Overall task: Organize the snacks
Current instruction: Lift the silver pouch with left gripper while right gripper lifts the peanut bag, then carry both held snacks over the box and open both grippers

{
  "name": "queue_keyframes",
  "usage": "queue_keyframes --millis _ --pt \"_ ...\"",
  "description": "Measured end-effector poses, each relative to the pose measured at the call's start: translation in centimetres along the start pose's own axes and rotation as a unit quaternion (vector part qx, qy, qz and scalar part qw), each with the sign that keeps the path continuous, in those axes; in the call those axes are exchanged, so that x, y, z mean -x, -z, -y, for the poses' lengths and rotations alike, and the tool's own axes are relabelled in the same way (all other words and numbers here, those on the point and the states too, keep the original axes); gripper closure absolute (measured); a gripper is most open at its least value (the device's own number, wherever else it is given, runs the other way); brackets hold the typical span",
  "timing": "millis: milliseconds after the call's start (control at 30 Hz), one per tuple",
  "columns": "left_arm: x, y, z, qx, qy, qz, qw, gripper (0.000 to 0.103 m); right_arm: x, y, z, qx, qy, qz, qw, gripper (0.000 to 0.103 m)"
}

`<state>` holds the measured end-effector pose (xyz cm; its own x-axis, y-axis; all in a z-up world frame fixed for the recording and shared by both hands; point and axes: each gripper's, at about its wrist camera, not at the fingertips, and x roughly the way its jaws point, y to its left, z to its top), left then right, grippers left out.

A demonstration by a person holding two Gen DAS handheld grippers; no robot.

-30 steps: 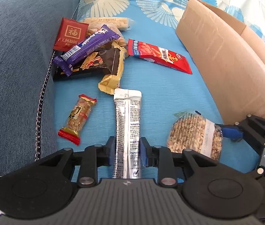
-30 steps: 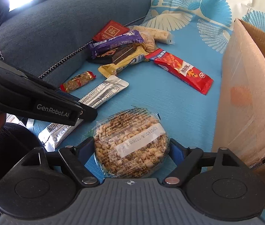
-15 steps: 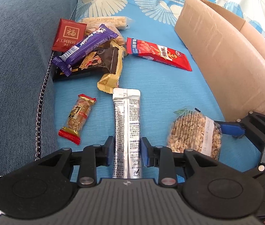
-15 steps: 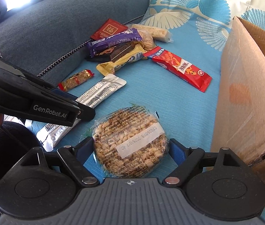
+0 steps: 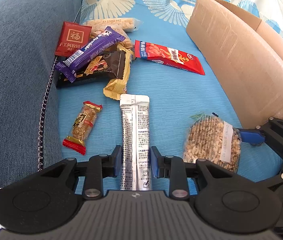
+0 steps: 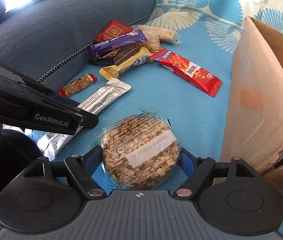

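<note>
Snack pile (image 5: 93, 60) against cushion (image 5: 17, 70), sachet (image 5: 135, 132) before it, cardboard box (image 5: 241, 64) right, round cake (image 5: 211, 140) between

Sunlit blue patterned sofa cover (image 5: 173, 92), grey-blue cushion (image 5: 15, 60)

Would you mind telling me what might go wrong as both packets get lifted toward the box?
1. The left tongs pinch the long silver sachet near one end; it may droop or slip.
2. The right tongs, just closing around the round puffed-grain packet, could crush it.
3. The cardboard box wall stands close; either packet may snag.
</note>
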<state>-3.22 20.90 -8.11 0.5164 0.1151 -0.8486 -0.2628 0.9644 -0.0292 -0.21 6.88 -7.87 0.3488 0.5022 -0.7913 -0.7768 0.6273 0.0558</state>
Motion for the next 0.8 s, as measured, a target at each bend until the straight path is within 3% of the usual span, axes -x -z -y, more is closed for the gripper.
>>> queue_keyframes --millis 267,533,800 --pt "0.7 0.3 0.0 -0.004 0.010 0.021 0.9997 0.080 0.9 0.1 0.6 -0.008 0.004 0.012 1.000 0.022" --pt "4.1 1.3 -0.6 0.009 0.034 0.095 0.9949 0.081 4.7 0.1 0.2 -0.004 -0.001 0.086 0.996 0.022" --pt "9.9 0.9 -0.4 0.031 0.057 0.177 0.9822 0.081 9.9 0.5 0.0 0.010 0.021 0.170 0.985 0.022"
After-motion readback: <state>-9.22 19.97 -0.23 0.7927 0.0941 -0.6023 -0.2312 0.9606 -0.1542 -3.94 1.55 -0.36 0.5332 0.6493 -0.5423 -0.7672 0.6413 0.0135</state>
